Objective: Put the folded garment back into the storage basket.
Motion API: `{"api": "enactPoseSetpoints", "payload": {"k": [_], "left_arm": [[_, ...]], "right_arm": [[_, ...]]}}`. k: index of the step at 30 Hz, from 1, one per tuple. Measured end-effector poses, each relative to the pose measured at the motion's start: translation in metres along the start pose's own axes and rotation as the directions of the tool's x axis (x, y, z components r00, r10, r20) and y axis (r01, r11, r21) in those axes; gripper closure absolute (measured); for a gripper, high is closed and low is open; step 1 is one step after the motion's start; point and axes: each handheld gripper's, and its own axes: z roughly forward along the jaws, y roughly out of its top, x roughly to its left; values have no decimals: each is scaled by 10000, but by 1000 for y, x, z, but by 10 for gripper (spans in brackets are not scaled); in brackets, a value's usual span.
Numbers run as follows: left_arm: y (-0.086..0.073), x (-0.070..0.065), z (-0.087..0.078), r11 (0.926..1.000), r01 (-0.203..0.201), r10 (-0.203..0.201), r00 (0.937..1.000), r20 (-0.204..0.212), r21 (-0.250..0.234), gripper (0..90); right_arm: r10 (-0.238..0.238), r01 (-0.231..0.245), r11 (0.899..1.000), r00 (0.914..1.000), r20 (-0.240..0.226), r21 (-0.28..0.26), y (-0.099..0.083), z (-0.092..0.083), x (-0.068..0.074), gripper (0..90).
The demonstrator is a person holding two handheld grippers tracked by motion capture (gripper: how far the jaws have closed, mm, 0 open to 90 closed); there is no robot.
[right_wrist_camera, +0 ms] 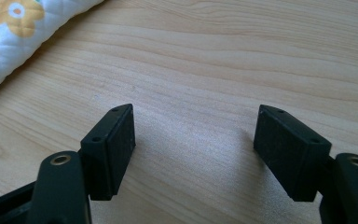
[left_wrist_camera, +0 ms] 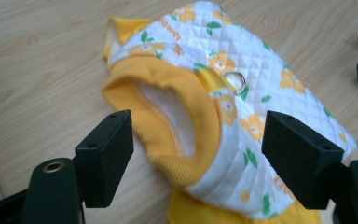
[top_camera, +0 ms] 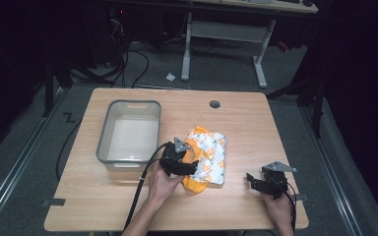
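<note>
The quilted white vest (top_camera: 207, 153) with orange flowers and yellow trim lies folded near the middle of the table (top_camera: 246, 123), just right of the grey bin (top_camera: 129, 132); my left gripper (left_wrist_camera: 196, 140) hovers over its yellow opening, jaws spread and gripping nothing; my right gripper (right_wrist_camera: 193, 140) waits apart over bare wood, jaws likewise released.

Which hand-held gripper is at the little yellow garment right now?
The left hand-held gripper: its open jaws straddle the garment at its yellow ribbed opening. The right hand-held gripper sits apart over bare table, also open.
</note>
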Motion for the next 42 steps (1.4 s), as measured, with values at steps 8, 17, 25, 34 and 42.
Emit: {"api": "enactPoseSetpoints", "payload": {"k": [8, 17, 25, 34, 42], "left_arm": [[9, 3, 19, 9991, 221, -222, 9998, 9, 356, 234], [17, 3, 40, 9978, 291, -266, 9988, -423, 598, 228], [10, 7, 60, 9889, 398, -309, 9975, -635, 1432, 208], [5, 10, 70, 9801, 713, -626, 9967, -524, 1851, 172], [7, 3, 68, 9807, 294, -248, 9994, -260, 1934, 334]], "right_arm": [[-1, 1, 10000, 10000, 2, 0, 0, 0, 0, 296], [-3, 3, 10000, 10000, 1, 0, 0, 0, 0, 296], [-11, 11, 10000, 10000, -10, -4, 0, 0, 0, 296], [-12, 12, 10000, 10000, -13, -3, 0, 0, 0, 296], [-15, 15, 10000, 10000, -11, -5, 0, 0, 0, 296]]}}
